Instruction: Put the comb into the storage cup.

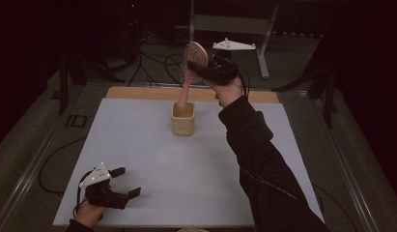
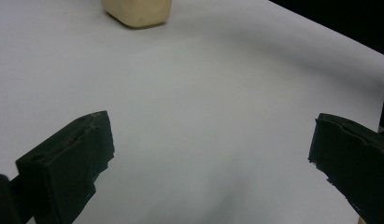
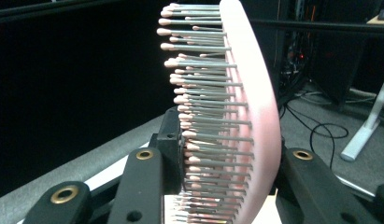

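One pink hairbrush (image 1: 193,56), one cream cup (image 1: 183,122), two grippers, left (image 1: 130,182), right (image 1: 195,67)

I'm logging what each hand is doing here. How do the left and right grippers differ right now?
The left gripper sits low at the near edge of the table, jaws wide apart and empty. The right gripper is raised above the cup, jaws clamped on the pink hairbrush, whose handle dips into the cup. Both are black and hand-held.

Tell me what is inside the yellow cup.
The pink hairbrush stands with its handle end in the yellow cup, its head clamped by the right gripper. The cup's wall hides the handle tip and the bottom.
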Motion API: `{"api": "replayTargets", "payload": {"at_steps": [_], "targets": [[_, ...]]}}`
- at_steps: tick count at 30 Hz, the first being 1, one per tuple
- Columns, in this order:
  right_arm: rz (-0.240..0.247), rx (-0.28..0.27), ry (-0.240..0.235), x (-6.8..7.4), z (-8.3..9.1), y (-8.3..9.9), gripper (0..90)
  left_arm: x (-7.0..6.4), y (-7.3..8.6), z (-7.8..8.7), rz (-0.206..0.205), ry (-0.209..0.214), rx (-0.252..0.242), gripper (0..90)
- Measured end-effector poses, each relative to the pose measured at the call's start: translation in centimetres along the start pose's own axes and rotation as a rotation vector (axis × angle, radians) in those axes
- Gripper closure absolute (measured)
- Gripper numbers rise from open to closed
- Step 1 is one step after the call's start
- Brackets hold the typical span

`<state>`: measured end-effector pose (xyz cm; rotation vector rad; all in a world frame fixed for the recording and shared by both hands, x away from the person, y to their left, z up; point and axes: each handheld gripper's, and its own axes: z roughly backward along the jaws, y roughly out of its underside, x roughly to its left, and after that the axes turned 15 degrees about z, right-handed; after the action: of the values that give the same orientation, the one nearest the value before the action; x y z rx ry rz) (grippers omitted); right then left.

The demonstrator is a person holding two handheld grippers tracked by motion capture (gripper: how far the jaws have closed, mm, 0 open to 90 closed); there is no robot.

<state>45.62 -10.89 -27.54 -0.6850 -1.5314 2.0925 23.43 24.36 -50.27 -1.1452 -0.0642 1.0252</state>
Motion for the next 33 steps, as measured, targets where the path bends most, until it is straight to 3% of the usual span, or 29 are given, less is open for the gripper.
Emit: {"api": "replayTargets", "payload": {"at_steps": [9, 33], "targets": [[-0.002, -0.002, 0.025, 0.1, -1.1, 0.7, 64.0, 0.1, 0.0, 0.2, -0.001, -0.002, -0.012, 0.2], [-0.041, 0.034, 0.02, 0.0, -2.9, 4.1, 64.1, 0.0, 0.0, 0.2, -0.012, 0.01, -0.013, 0.2]]}}
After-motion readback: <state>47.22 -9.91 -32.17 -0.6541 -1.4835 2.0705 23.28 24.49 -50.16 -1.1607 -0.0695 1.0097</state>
